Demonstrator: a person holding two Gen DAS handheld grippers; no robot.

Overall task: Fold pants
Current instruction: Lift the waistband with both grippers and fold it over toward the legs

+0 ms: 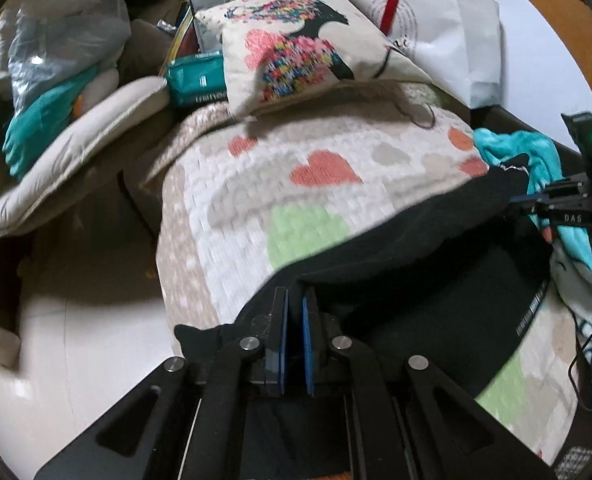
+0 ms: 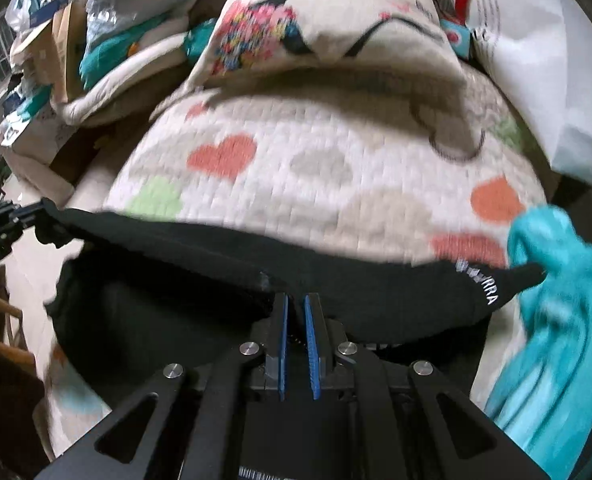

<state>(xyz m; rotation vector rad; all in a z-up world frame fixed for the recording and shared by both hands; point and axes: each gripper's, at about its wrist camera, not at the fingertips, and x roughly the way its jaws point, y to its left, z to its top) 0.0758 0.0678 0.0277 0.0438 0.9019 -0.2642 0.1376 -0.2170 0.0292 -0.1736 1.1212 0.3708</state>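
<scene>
Black pants (image 1: 428,248) lie across the near end of a heart-patterned quilt (image 1: 296,184). My left gripper (image 1: 295,300) is shut on the pants' edge at the left side. My right gripper (image 2: 295,304) is shut on the same upper edge (image 2: 216,248) further right, near the white lettering (image 2: 478,280). Between the two grippers the edge is pulled taut and lifted over a lower layer of the pants. The right gripper also shows at the right edge of the left wrist view (image 1: 536,204), and the left gripper at the left edge of the right wrist view (image 2: 36,210).
A printed cushion (image 1: 296,44) and a white pillow (image 1: 456,32) lie at the far end of the quilt. A teal cloth (image 2: 556,300) is bunched to the right of the pants. Bags and bedding (image 1: 64,92) are piled to the left, beside white floor (image 1: 76,340).
</scene>
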